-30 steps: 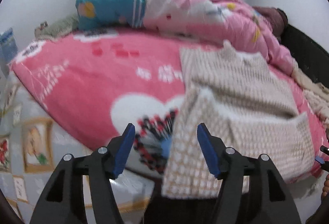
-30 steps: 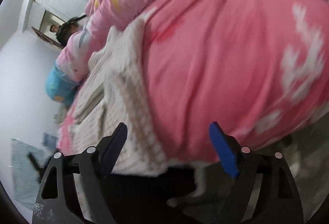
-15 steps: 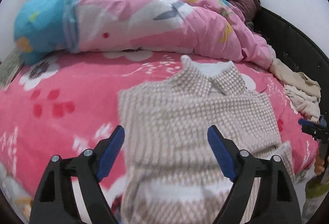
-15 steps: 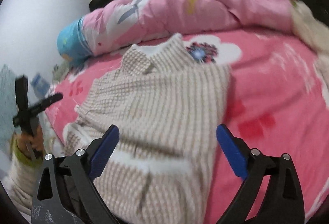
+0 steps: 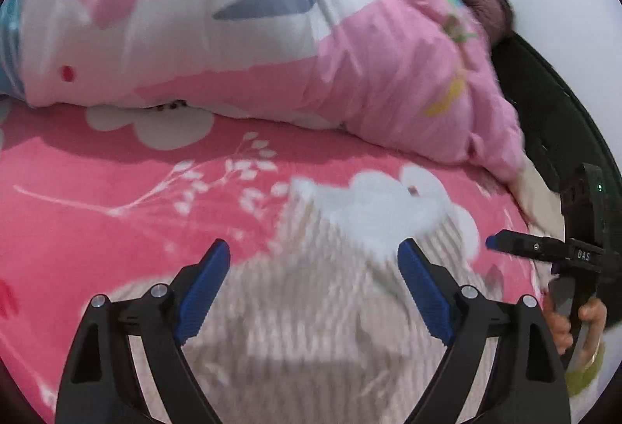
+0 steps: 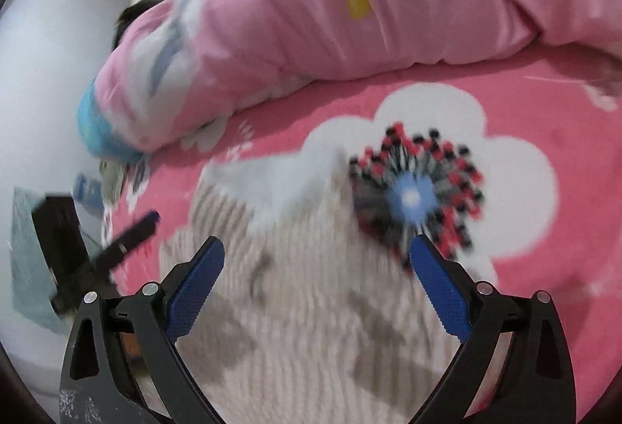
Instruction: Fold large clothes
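**Now take the collar end for the fold**

Now the beige knit sweater (image 5: 311,307) lies flat on the pink bed blanket (image 5: 116,190), its white-lined collar (image 6: 280,186) toward the rolled quilt (image 5: 272,35). Left gripper (image 5: 315,288) and right gripper (image 6: 317,280) hover above it; their fingers have just been opening and stand wide apart, nothing pinched. Judged best: grasp both shoulders beside the collar evenly, 1 each.

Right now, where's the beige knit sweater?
The beige knit sweater lies flat on the pink floral blanket, low-centre in both wrist views, collar toward the pink quilt, under both open grippers.
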A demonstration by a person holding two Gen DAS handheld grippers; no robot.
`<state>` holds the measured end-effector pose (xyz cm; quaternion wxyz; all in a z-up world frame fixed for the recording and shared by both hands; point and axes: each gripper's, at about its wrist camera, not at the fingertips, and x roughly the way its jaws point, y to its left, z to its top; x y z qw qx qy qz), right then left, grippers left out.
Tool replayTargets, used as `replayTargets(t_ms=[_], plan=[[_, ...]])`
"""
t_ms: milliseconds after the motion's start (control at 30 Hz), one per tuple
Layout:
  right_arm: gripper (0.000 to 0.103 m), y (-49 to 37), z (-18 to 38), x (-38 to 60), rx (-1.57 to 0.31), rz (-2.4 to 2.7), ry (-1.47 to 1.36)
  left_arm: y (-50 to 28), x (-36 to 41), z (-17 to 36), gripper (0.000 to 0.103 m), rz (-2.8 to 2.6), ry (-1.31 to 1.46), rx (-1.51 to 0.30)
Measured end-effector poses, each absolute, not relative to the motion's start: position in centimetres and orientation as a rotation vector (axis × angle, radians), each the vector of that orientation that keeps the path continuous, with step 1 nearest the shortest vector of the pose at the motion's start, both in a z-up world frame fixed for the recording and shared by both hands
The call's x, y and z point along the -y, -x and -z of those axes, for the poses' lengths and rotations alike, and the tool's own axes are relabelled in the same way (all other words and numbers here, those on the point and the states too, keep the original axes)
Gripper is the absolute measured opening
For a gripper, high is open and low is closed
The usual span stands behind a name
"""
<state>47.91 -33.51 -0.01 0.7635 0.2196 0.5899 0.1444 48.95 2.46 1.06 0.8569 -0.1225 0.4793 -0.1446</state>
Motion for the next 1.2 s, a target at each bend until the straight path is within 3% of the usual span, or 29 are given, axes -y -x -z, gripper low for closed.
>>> replayTargets(t_ms=[167, 200, 267, 333, 400, 433, 700, 833, 900, 1033, 1200], plan=[[0.085, -52.5, 3.7, 32.5, -1.336, -0.28, -0.523, -53.2, -0.4, 1.6, 0.086, 0.189, 0.145, -0.985], [0.077, -52.8, 4.1, 32.2, -1.346, -0.274, -0.51, -53.5, -0.1, 2.0, 0.084, 0.173, 0.112, -0.965], [0.056, -53.0, 5.1, 31.7, -1.367, -0.235, -0.478, -53.7, 0.4, 2.3, 0.065, 0.169, 0.054, -0.941], [0.023, -52.4, 5.2, 31.0, -1.359, -0.255, -0.442, -53.3, 0.8, 2.4, 0.037, 0.189, -0.019, -0.937], [0.017, -51.6, 4.0, 30.3, -1.309, -0.267, -0.365, -52.4, 1.1, 1.9, 0.013, 0.222, -0.069, -0.919], [0.016, -50.7, 3.0, 29.7, -1.273, -0.279, -0.31, -51.5, 1.2, 1.2, 0.012, 0.227, -0.106, -0.89], [0.017, -42.5, -2.1, 27.2, -1.127, -0.394, -0.005, -42.3, 0.8, -3.5, 0.008, 0.332, -0.258, -0.745], [0.024, -37.7, -1.1, 26.5, -1.143, -0.438, 0.128, -37.7, 0.6, -2.2, 0.006, 0.367, -0.316, -0.746], [0.036, -36.2, -1.3, 26.4, -1.14, -0.439, 0.166, -36.0, 0.4, -1.0, 0.006, 0.37, -0.341, -0.75], [0.049, -35.2, -4.8, 27.8, -1.061, -0.537, 0.016, -35.0, -0.3, 0.6, 0.006, 0.383, -0.342, -0.757], [0.047, -38.5, -6.0, 27.2, -1.04, -0.634, -0.209, -34.8, -0.6, 1.0, 0.008, 0.401, -0.341, -0.764]])
